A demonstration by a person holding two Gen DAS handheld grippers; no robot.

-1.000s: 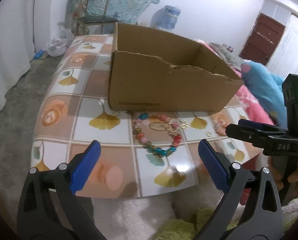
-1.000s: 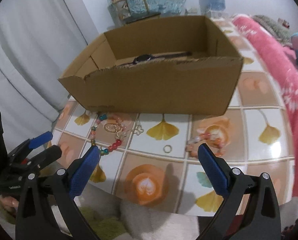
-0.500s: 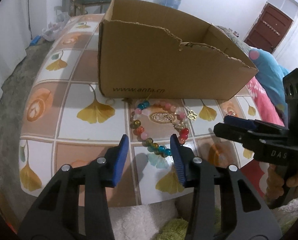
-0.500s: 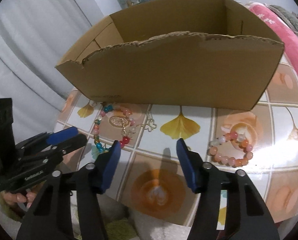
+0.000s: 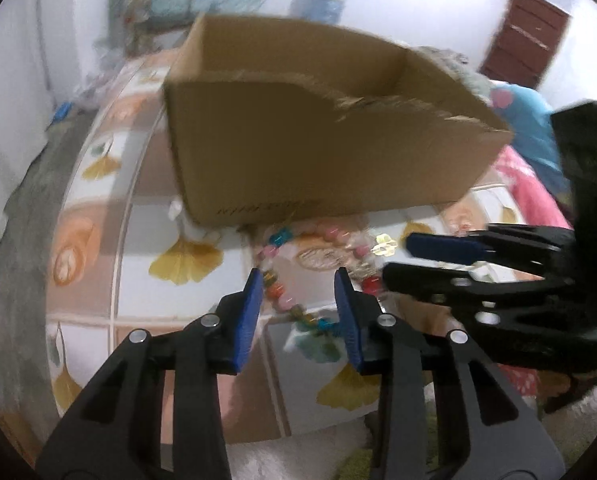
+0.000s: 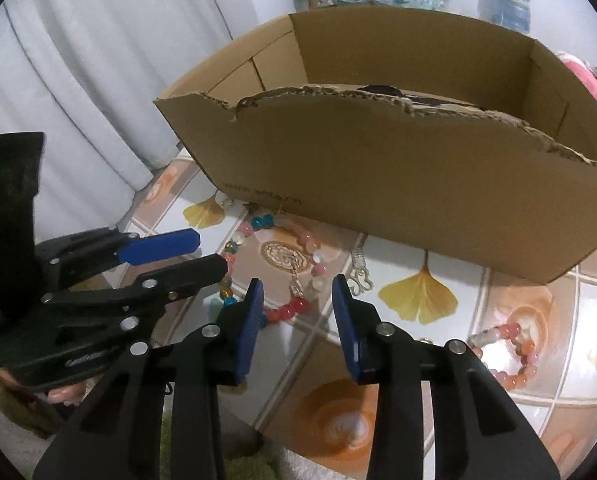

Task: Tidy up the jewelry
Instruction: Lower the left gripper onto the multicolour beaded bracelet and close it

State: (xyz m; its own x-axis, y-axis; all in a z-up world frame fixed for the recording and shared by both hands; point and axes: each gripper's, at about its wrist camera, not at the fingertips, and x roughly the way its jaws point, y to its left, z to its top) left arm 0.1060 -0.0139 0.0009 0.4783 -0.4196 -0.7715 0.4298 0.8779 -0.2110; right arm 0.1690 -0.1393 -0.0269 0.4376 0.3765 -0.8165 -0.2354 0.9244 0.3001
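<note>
On table: bracelet (image 6: 272,266) lying by box (image 6: 398,184), awaiting sorting.
Left gripper (image 5: 300,300): closing around beads, not gripping.
Right gripper (image 6: 296,308): closing likewise, sharing the lift.

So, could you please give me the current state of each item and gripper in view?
Cardboard box: open-topped, upright on the table.
Multicoloured bead bracelet: flat on the table, not gripped.
Pink bead bracelet: flat on the table, untouched.
Left gripper: closing over the multicoloured bracelet.
Right gripper: closing over the same bracelet.

The cardboard box (image 6: 398,184) carries a small dark printed line low on its front wall, too blurred to read. Nothing else is legible.
</note>
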